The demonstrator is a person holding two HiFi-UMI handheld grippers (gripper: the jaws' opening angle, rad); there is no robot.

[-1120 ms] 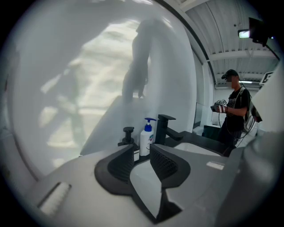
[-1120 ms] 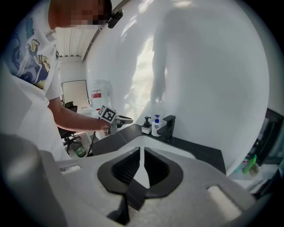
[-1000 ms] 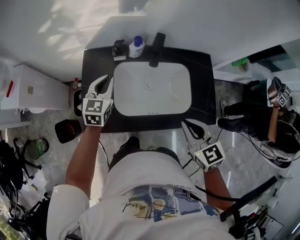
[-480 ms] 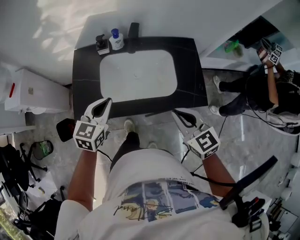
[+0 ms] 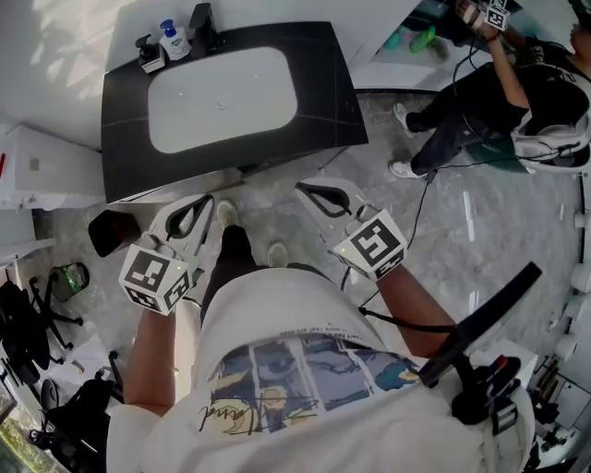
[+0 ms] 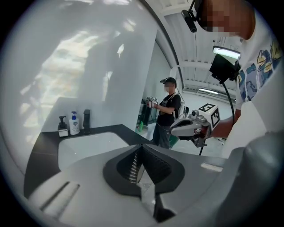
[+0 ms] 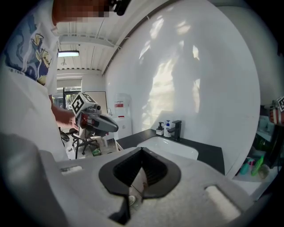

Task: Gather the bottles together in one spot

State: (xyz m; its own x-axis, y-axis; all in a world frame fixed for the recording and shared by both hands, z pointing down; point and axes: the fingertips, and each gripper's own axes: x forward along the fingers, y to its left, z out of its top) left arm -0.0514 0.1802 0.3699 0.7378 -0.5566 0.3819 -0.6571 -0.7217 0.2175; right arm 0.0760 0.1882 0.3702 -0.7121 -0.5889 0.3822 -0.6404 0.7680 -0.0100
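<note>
Two bottles stand side by side at the back left corner of the black counter [image 5: 319, 102]: a dark pump bottle [image 5: 148, 51] and a white bottle with a blue pump [image 5: 173, 42], next to the black faucet [image 5: 201, 20]. The left gripper view shows the dark bottle [image 6: 62, 126] and the white bottle [image 6: 74, 123] far off, as does the right gripper view [image 7: 167, 128]. My left gripper [image 5: 207, 200] and right gripper [image 5: 300, 188] hang over the floor in front of the counter. Both are shut with nothing in them.
A white sink basin [image 5: 222, 88] is set into the counter. A white cabinet [image 5: 37, 166] and a black bin [image 5: 109, 231] stand to the left. Another person [image 5: 499, 83] stands at the upper right near a shelf with green bottles [image 5: 420, 39].
Both grippers have drawn back from the counter to over the floor. The left one was over the counter's left edge with its jaws slightly apart, and they are now together.
</note>
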